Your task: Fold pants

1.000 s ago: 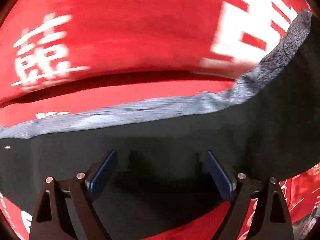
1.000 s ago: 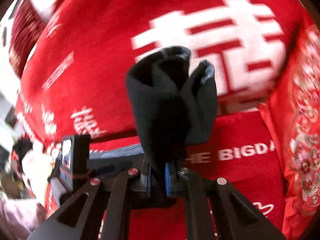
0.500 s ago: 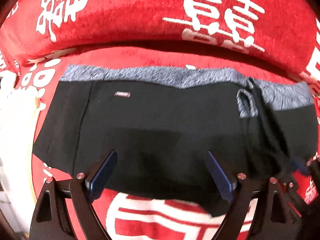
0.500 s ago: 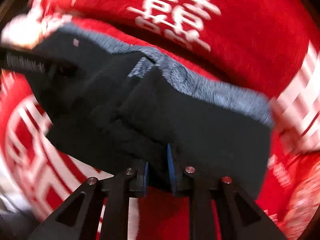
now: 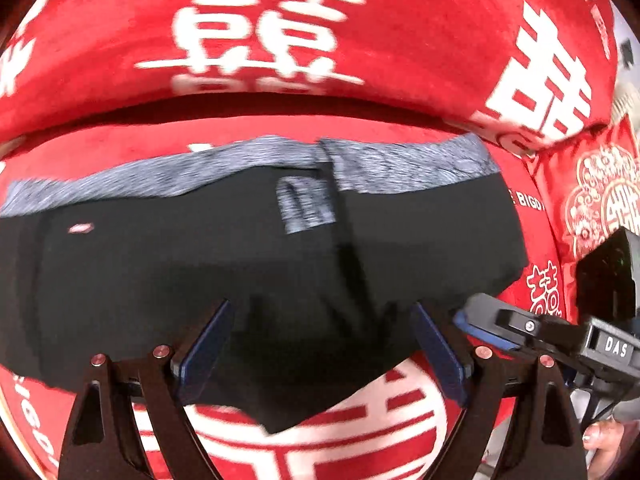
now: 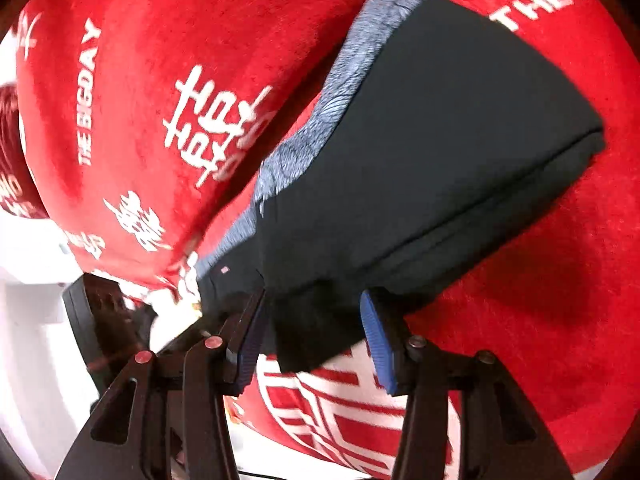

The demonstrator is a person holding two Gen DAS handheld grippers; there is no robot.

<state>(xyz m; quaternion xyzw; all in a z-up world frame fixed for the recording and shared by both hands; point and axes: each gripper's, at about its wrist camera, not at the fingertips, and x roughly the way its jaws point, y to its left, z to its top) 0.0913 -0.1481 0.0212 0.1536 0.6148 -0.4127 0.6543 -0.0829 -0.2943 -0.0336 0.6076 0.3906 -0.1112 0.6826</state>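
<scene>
pants (image 5: 280,272) folded on red cover (image 5: 280,16) | right claw (image 6: 312,328) opening

You get even, bright indoor light, heavy fisheye bending and black corners. Motion blur smears the white print upper left of the left view; pants (image 5: 280,280) read near-black, detail lost.

Between and beyond the jaws lie the pants (image 5: 248,280), black, with a heathered grey waistband (image 5: 404,164) mottled in paler flecks and a small pale label (image 5: 81,228) left of the jaws. Under them the red cover (image 6: 560,264) carries white lettering and, just below the jaws, a white-and-red striped emblem (image 5: 320,452). Beyond the waistband, the red cushion (image 5: 120,48) bears large white characters. The finger pads (image 6: 378,352) are blue on black arms.
</scene>
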